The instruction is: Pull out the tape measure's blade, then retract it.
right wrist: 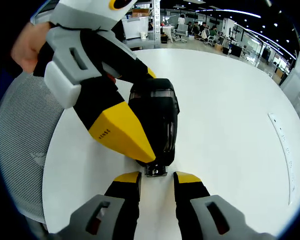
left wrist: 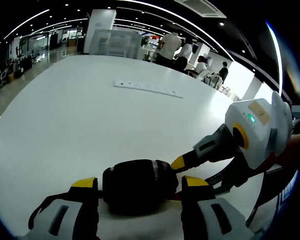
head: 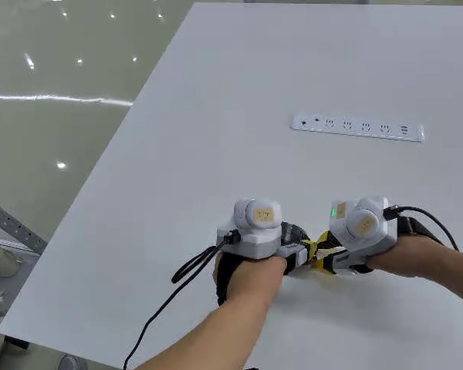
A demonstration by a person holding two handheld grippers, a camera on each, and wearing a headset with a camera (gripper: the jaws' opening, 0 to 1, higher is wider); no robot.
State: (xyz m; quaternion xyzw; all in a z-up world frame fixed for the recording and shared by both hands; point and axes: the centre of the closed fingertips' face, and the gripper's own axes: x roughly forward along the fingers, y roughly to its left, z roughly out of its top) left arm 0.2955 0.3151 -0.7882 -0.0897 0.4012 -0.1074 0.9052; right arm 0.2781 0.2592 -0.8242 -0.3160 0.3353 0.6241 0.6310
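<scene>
Fingers point(left wrist: 85, 183) around tape measure point(left wrist: 137, 185), open table point(left wrist: 90, 110).

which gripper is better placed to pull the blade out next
Right. The right gripper has open jaws lined up on the metal end hook of the tape measure, ready to pinch and pull. The left gripper clamps its body, so it should probably just hold.

tape measure point(right wrist: 162, 115) half covered, power strip point(right wrist: 284, 152) blurred

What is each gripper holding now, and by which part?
The left gripper clamps the tape measure by the two sides of its black case. The right gripper holds nothing yet: its jaws stand open at the blade hook.
</scene>
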